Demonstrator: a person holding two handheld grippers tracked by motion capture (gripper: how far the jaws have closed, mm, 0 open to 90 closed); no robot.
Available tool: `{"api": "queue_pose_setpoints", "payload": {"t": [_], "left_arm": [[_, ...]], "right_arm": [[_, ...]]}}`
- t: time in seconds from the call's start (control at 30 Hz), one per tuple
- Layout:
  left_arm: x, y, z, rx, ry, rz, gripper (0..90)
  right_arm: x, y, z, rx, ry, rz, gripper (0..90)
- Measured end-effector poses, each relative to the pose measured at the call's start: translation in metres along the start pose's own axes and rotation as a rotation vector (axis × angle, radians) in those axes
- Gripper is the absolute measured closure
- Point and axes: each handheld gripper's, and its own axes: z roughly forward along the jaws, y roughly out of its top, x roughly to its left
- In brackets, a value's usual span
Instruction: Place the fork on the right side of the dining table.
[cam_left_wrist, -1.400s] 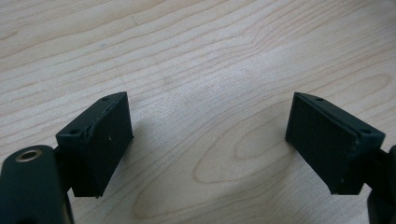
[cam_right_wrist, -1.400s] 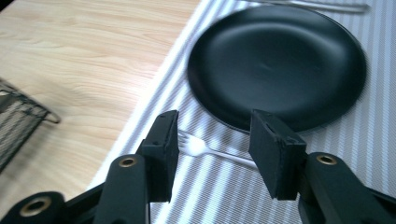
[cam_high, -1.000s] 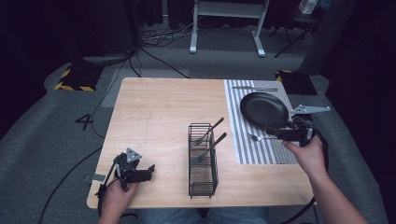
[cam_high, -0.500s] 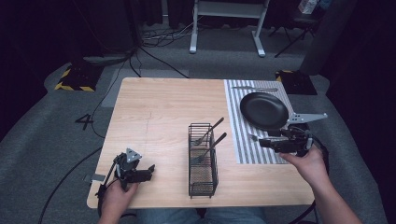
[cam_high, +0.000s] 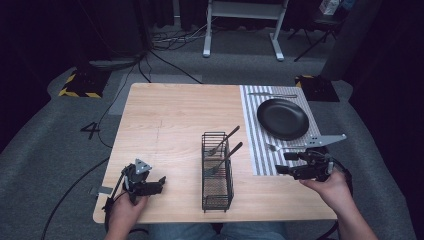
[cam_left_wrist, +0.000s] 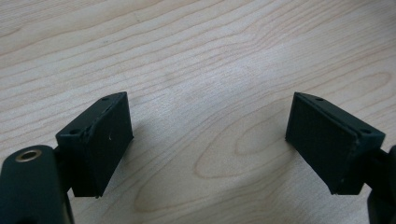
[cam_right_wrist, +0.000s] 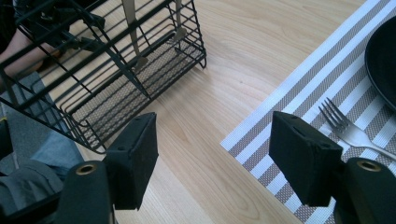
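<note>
Right gripper (cam_high: 284, 163) jaws spread, nothing between them (they've just been opening). Fork (cam_high: 285, 148) lies flat on the striped placemat (cam_high: 260, 160), just in front of the black plate (cam_high: 283, 118), long axis along the plate's near edge, tines pointing toward the wire basket (cam_high: 217, 172). Since a second ago the gripper has backed off the fork. Left gripper (cam_high: 157, 183) spread, idle.

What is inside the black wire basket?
Two pieces of cutlery lean inside the wire basket, handles sticking up over its rim. One looks like a fork; the other's tip is too blurred by the wires to tell. The near half of the basket looks bare.
</note>
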Motion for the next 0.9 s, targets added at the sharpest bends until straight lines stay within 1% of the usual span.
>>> {"api": "queue_pose_setpoints", "payload": {"t": [0.13,0.17,0.3,0.4,0.5,0.57,0.73,0.8,0.9], "left_arm": [[0.000,0.000,0.000,0.000,0.000,0.000,14.7],[0.000,0.000,0.000,0.000,0.000,0.000,14.8],[0.000,0.000,0.000,0.000,0.000,0.000,14.7],[0.000,0.000,0.000,0.000,0.000,0.000,14.7],[0.000,0.000,0.000,0.000,0.000,0.000,14.7],[0.000,0.000,0.000,0.000,0.000,0.000,14.7],[0.000,0.000,0.000,0.000,0.000,0.000,14.7],[0.000,0.000,0.000,0.000,0.001,0.000,14.7],[0.000,0.000,0.000,0.000,0.000,0.000,14.7]], "right_arm": [[-0.001,-0.013,0.008,-0.011,-0.012,-0.008,32.6],[-0.001,-0.016,0.011,-0.006,-0.016,-0.011,32.4],[-0.002,-0.026,0.022,-0.005,-0.030,-0.034,32.5],[-0.004,-0.033,0.031,-0.007,-0.024,-0.027,32.5],[-0.004,-0.040,0.040,-0.005,-0.024,-0.031,32.6],[-0.005,-0.044,0.046,-0.002,-0.017,-0.026,32.8],[-0.008,-0.053,0.061,0.009,-0.016,-0.012,32.8],[-0.008,-0.055,0.065,0.014,-0.027,-0.013,32.8],[-0.008,-0.059,0.072,0.020,-0.054,-0.030,33.6]]}}
